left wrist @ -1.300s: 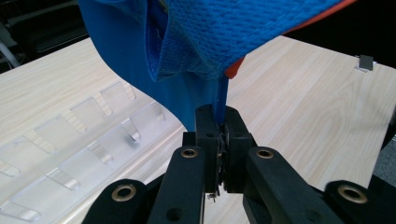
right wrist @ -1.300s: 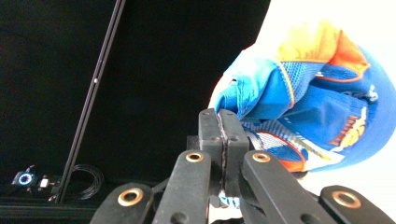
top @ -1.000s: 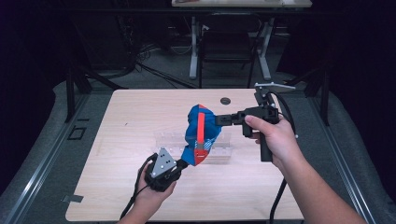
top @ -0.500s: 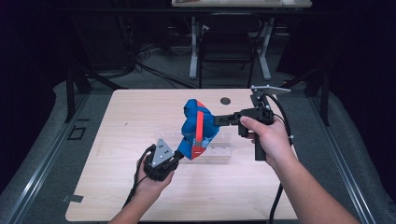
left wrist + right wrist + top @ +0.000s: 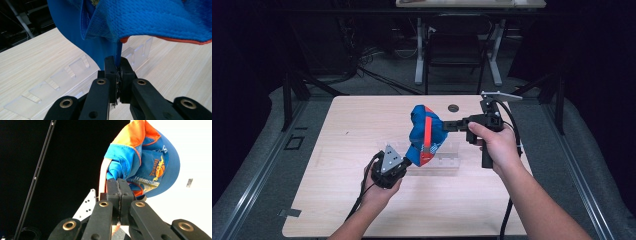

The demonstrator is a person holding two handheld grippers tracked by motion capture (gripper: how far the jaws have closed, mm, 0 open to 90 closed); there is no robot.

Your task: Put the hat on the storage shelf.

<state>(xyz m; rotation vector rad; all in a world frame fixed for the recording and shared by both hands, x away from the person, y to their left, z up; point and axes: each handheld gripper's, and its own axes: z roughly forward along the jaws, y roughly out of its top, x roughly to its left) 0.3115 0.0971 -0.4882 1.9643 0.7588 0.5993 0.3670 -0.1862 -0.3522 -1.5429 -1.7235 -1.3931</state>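
A soft blue and orange cloth cap [image 5: 424,132] hangs in the air over a clear plastic rack [image 5: 439,161] on the wooden table [image 5: 337,130], with the left gripper [image 5: 406,161] and the right gripper [image 5: 446,125] each pinching it.

A light wooden table [image 5: 337,200] is set at the centre of a dark room, lit from above. Grey floor [image 5: 262,165] is seen around it, with metal rails [image 5: 252,180] running along at 9 and 3 o'clock. At 12 o'clock a white-legged desk [image 5: 419,55] and a dark chair [image 5: 454,50] are placed, with cables [image 5: 362,65] strewn at 11 o'clock.
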